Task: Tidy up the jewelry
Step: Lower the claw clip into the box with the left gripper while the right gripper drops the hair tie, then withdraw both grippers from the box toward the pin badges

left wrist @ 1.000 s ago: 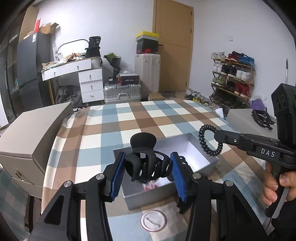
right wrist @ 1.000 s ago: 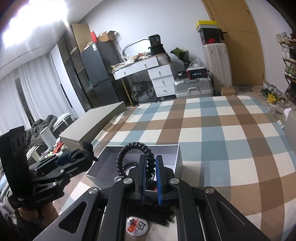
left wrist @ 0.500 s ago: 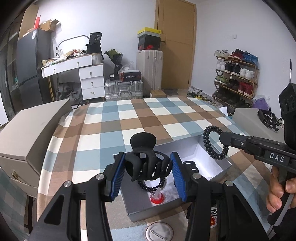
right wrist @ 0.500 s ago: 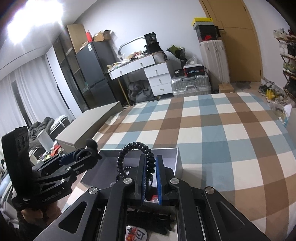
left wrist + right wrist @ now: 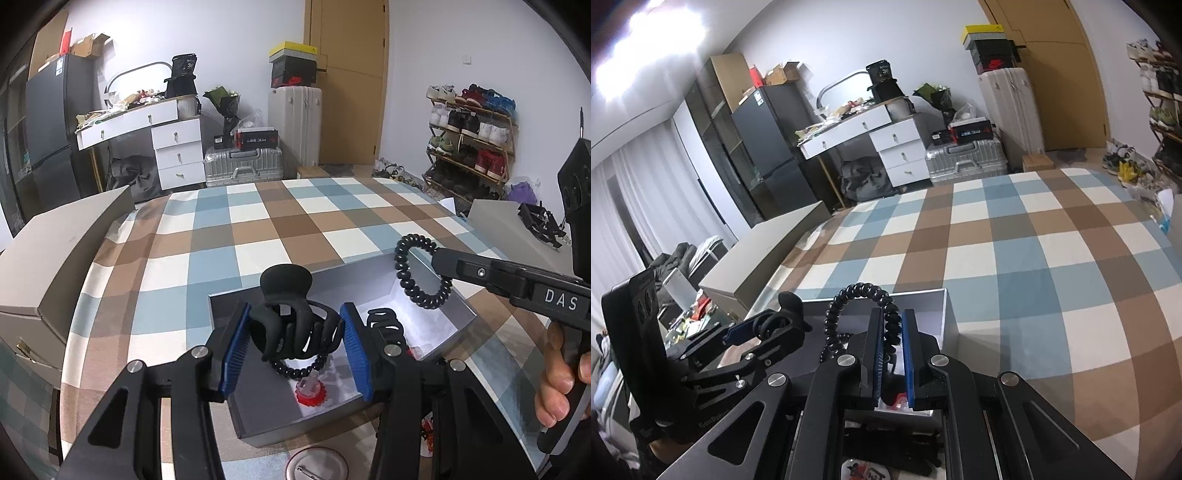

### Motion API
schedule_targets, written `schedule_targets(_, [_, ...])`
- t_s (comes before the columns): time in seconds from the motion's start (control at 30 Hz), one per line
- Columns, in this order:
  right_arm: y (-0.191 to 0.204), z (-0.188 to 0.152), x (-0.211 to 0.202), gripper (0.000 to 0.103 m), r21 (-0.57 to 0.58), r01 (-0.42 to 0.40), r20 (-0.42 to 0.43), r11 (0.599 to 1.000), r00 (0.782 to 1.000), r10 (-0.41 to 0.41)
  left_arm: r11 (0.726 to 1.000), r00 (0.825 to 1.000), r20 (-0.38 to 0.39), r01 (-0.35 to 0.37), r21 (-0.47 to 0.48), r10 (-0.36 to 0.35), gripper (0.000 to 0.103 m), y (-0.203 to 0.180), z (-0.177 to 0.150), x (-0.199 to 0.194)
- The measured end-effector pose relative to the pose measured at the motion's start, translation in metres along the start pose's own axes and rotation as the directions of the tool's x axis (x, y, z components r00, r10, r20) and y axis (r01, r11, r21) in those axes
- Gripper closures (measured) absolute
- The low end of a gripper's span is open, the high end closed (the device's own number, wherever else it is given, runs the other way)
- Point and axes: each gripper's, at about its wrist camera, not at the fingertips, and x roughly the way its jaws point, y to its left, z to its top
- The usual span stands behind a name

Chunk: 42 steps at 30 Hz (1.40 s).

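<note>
**While both accessories hang above the box, nothing is dropped yet**

While we hold the black plastic claw hair clip (image 5: 291, 317) between the blue pads of our left gripper (image 5: 293, 341), it hangs over the near-left part of the open grey cardboard box (image 5: 436, 291), teeth pointing down, not touching the floor of the box. The black spiral coil hair tie (image 5: 417, 275) is pinched at one side by our right gripper (image 5: 890, 345), whose jaws are pressed nearly together on it; the loop stands up above the far right corner of the box.

Inside the box: another black coil tie (image 5: 299, 365), a black comb-like clip (image 5: 384, 321) and a small red-and-clear ornament (image 5: 310, 391), this last hard to identify.

Change noted: a second ago the claw clip covered most of the interior. Now the contents show plainly below it and the box fills more of the left view, so the left gripper has eased in closer. Both grips unchanged.

Reading: both pieces look lined up for release, and this step seems close to done.

Outside the box, on the blue, brown and white checked tablecloth (image 5: 258, 236), a round pin badge (image 5: 317, 465) lies near the front edge, still unsorted.
</note>
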Motion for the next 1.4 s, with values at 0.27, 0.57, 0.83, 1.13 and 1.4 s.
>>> schedule_targets(0.27, [0.002,-0.001,0.006,0.094,0.030,-0.020,-0.017,0.999,1.000,0.020,1.000,1.000,-0.013,-0.004,0.008,0.004,0.060,-0.002,-0.002,0.003])
schedule_targets(0.57, [0.004,-0.009,0.016,0.094,0.037,-0.008,-0.050,0.999,0.999,0.009,1.000,1.000,-0.013,-0.012,0.022,0.012,0.060,-0.006,-0.004,0.003])
schedule_targets(0.83, [0.005,-0.012,0.011,0.094,0.041,-0.004,-0.032,0.999,0.999,0.005,1.000,1.000,-0.017,-0.012,0.020,0.013,0.060,-0.007,-0.006,0.004])
schedule_targets(1.13, [0.010,-0.012,0.012,0.091,0.033,-0.028,-0.041,0.999,0.999,0.029,0.999,0.999,-0.026,-0.026,0.032,0.027,0.060,-0.009,-0.008,0.005])
schedule_targets(1.4, [0.008,-0.013,-0.008,0.090,0.009,-0.026,0.001,1.000,1.000,0.026,0.999,0.999,-0.032,-0.020,0.031,0.021,0.060,-0.009,-0.009,0.002])
